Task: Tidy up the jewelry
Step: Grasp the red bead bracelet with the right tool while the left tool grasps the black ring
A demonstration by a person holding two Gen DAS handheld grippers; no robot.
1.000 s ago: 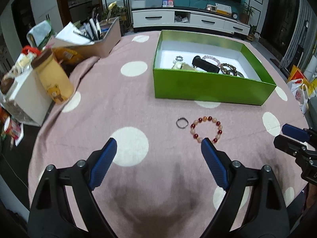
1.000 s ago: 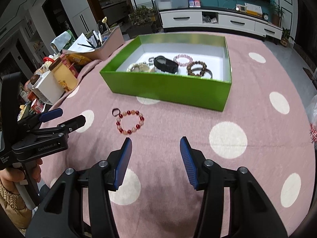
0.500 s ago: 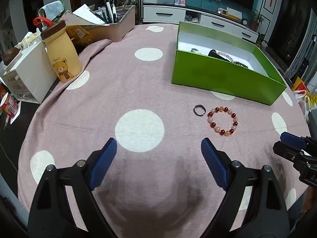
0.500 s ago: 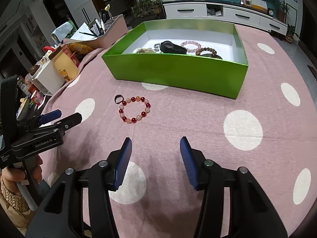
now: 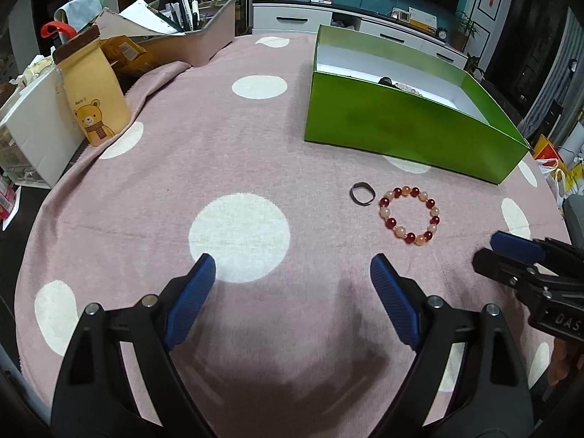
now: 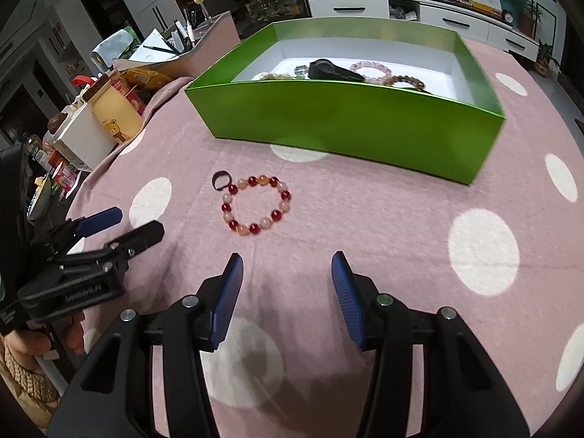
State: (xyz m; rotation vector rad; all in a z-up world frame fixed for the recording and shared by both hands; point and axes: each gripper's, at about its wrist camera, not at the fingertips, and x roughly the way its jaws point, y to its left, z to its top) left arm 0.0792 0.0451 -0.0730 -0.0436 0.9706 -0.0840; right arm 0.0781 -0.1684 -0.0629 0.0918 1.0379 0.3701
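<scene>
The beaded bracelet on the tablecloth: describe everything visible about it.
The beaded bracelet is a closed loop of round, glossy beads, dark red ones alternating with pale pink and peach ones. It lies flat on the pink polka-dot tablecloth, in front of the green box and outside it. A small dark ring lies beside it, close or just touching. Neither the left gripper nor the right gripper touches it; both stand open, short of it.

tablecloth: looked like matt, napped pink cloth
green box: glossy card
bead bracelet: polished, shiny beads
ring: dark metal
</scene>
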